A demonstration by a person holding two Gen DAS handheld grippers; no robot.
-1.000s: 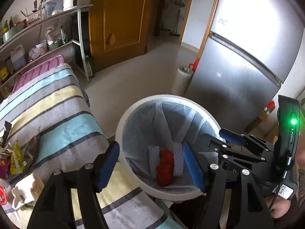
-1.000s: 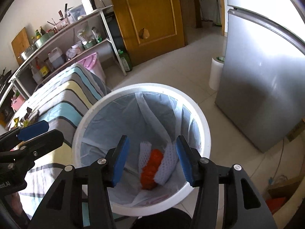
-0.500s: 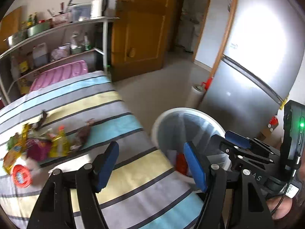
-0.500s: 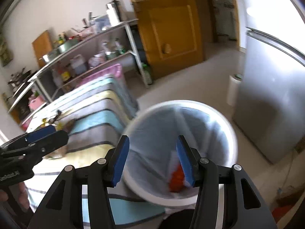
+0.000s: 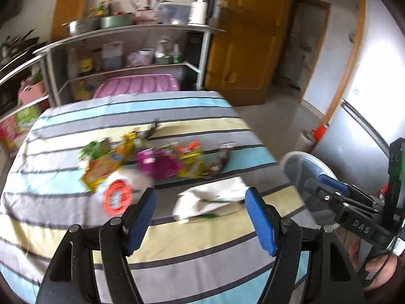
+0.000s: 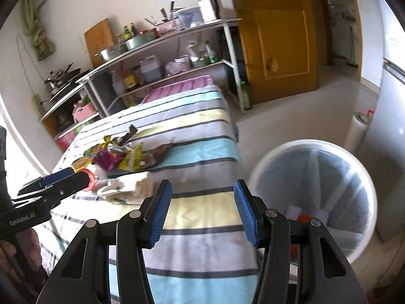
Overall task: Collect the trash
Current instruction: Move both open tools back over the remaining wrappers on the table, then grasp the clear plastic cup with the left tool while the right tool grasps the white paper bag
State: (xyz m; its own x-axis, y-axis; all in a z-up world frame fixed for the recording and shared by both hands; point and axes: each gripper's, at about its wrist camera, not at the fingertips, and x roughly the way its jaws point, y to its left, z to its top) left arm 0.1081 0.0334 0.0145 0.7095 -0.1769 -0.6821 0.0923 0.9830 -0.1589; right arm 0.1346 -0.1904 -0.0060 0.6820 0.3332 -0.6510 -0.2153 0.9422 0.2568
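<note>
A heap of trash lies on the striped table (image 5: 177,243): a crumpled white bag (image 5: 210,200), a red ring (image 5: 117,197), a purple wrapper (image 5: 157,163), yellow wrappers (image 5: 191,164) and a brown wrapper (image 5: 224,157). My left gripper (image 5: 201,197) hovers open just short of the white bag, nothing between its blue pads. My right gripper (image 6: 202,190) is open and empty over the cloth, with the white bag (image 6: 129,187) to its left. The white lined bin (image 6: 298,144) stands right of the table, with an orange scrap (image 6: 302,218) inside. The left gripper (image 6: 63,179) shows at the left of the right wrist view.
A metal shelf rack (image 6: 177,50) with pots and bottles stands behind the table, with a pink tub (image 5: 136,86) below it. A wooden door (image 6: 278,38) is at the back. The grey fridge (image 5: 367,126) and a plastic roll (image 6: 357,129) stand beyond the bin.
Both grippers have swung left, away from above the bin and over the striped table. The trash heap has come into view ahead, and the bin now sits at the right.
</note>
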